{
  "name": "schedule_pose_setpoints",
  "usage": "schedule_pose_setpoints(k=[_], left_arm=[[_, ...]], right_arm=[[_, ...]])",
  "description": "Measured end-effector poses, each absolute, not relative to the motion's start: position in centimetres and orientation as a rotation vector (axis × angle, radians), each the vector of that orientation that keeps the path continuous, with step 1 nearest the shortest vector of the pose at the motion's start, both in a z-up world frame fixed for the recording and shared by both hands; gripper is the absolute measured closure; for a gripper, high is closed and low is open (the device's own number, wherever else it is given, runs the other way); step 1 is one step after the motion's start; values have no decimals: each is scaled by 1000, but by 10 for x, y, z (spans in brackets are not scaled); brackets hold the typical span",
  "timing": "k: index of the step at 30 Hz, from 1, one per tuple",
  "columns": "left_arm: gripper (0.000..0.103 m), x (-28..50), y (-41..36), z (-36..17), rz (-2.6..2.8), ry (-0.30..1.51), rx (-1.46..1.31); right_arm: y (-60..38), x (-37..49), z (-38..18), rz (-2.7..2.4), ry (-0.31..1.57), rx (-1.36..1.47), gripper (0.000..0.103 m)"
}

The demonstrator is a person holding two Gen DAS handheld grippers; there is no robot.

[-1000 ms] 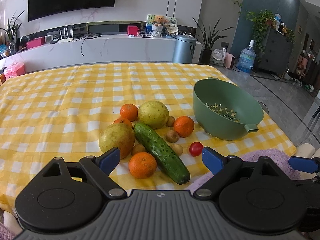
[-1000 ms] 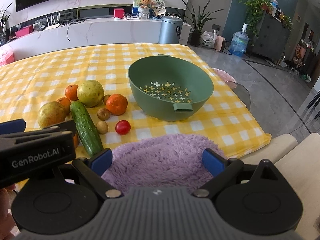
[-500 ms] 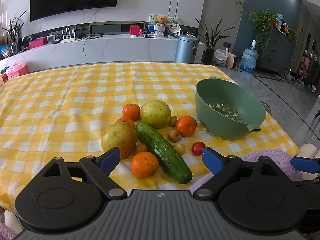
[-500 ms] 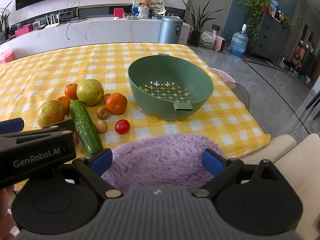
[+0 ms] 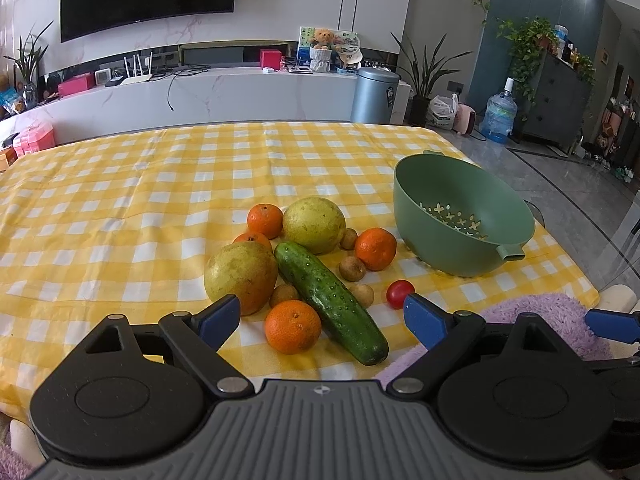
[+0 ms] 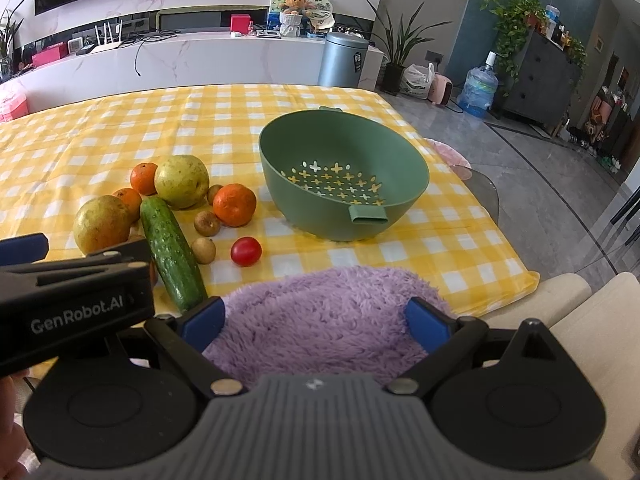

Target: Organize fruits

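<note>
**A:** Both tongs, left (image 5: 322,316) and right (image 6: 316,322), are seen spread wide with nothing gripped, held low at the counter's (image 5: 120,208) near edge. Why is the fruit left where it is?

**B:** Nothing has been lifted yet, it is judged. The produce is heaped just ahead of the left tongs, while the colander (image 6: 344,184) is set ahead of the right tongs, empty, presumably as the place to be filled.

**A:** And what is lying nearest?

**B:** An orange (image 5: 293,326) and a cucumber (image 5: 330,296) are found closest to the left tongs, between the blue pads. The cucumber is long, dark green and bumpy, laid slantwise through the pile. Two pears (image 5: 241,276), rounded and yellow-green with a dull skin, are flanked by more oranges with dimpled peel.

**A:** Anything small?

**B:** Several brown, rough-skinned round fruits (image 5: 352,268) are tucked among the larger ones, and a glossy red tomato (image 6: 246,251) is set apart, toward the colander.

**A:** The colander itself?

**B:** Smooth green plastic is suggested, with cross-shaped holes in the base and a stubby handle turned toward the right tongs. A fluffy purple cushion (image 6: 320,328) is seen directly under those tongs.
</note>
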State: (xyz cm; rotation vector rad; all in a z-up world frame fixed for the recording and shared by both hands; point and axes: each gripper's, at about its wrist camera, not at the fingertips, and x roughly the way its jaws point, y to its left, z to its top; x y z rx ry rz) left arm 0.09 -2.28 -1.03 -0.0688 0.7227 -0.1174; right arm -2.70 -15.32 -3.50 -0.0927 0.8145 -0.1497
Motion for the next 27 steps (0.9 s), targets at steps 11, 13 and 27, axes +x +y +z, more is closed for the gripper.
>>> schedule_pose_setpoints(k=[11, 13, 27], left_arm=[[0, 2, -20, -12, -114, 736, -67], [0, 3, -20, -13, -112, 741, -63], [0, -1, -17, -14, -138, 706, -72]], right_arm=[[-150, -27, -35, -152, 818, -106, 9], [-149, -27, -36, -153, 820, -118, 9], [-146, -30, -34, -124, 785, -152, 11]])
